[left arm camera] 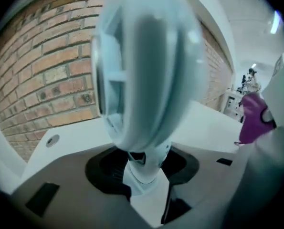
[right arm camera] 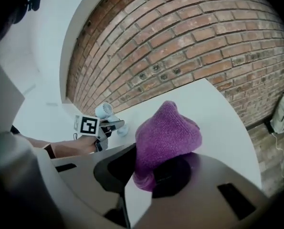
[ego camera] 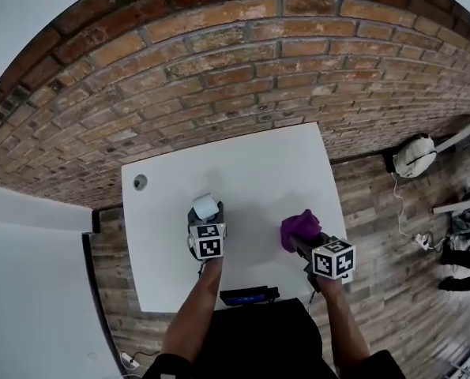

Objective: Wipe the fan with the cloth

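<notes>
left hand-held gripper [left arm camera: 144,178]: jaws clamped on the stem of the fan, held from below
fan [left arm camera: 146,66]: small, pale, round head; stuck up just past the left jaw tips, blurred in the left gripper view
right hand-held gripper [right arm camera: 149,178]: jaws pinched on the cloth
cloth [right arm camera: 166,135]: purple, bunched, peak poked out beyond the right jaw tips; right of the left hand-held gripper, apart from the fan
forearms [ego camera: 193,306]: one behind each hand-held gripper, bare
bench [ego camera: 250,164]: white top, under and ahead of both hand-held grippers
grommet [ego camera: 141,181]: round, set in the bench top, ahead-left of the left hand-held gripper, well apart
brick wall [ego camera: 219,61]: past the bench's far edge, ahead of both
floor [ego camera: 377,212]: wood planks, right of the right hand-held gripper
white bag [ego camera: 415,155]: on the floor by the wall, far right; what it was exactly, unclear
</notes>
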{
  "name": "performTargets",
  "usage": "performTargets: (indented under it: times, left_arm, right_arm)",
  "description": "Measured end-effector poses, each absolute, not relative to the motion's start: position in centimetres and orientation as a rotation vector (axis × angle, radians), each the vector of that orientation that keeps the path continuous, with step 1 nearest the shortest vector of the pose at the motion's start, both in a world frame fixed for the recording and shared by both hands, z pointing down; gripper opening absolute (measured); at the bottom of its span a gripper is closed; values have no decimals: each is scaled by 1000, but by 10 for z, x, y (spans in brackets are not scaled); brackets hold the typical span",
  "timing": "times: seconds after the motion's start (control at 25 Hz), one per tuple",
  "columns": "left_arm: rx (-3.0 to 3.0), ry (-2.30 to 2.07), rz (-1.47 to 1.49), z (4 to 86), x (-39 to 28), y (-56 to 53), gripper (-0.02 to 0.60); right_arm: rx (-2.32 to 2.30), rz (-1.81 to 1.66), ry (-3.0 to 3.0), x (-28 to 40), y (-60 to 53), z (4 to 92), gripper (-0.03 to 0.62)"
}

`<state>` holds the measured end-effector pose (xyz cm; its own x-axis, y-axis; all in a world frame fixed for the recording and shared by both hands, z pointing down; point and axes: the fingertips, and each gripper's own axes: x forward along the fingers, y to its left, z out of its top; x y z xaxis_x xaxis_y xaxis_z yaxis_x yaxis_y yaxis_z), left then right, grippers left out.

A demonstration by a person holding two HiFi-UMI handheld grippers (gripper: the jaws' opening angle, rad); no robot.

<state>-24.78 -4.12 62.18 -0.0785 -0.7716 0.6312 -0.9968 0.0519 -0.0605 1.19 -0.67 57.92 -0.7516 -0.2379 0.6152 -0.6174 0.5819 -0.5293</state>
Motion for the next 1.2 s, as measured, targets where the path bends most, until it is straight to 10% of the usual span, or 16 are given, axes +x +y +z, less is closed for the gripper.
performTargets:
  times: [0.92,1.2]
  left_arm:
    - [2206,-1654,846,584,-308,-1,302]
    - [2199,-1438,898,603,-288,-37,136]
  right_arm:
    - [205,1070,-2431,-152,1,545,77]
    - [364,1088,-2383,-197,-26,561,77]
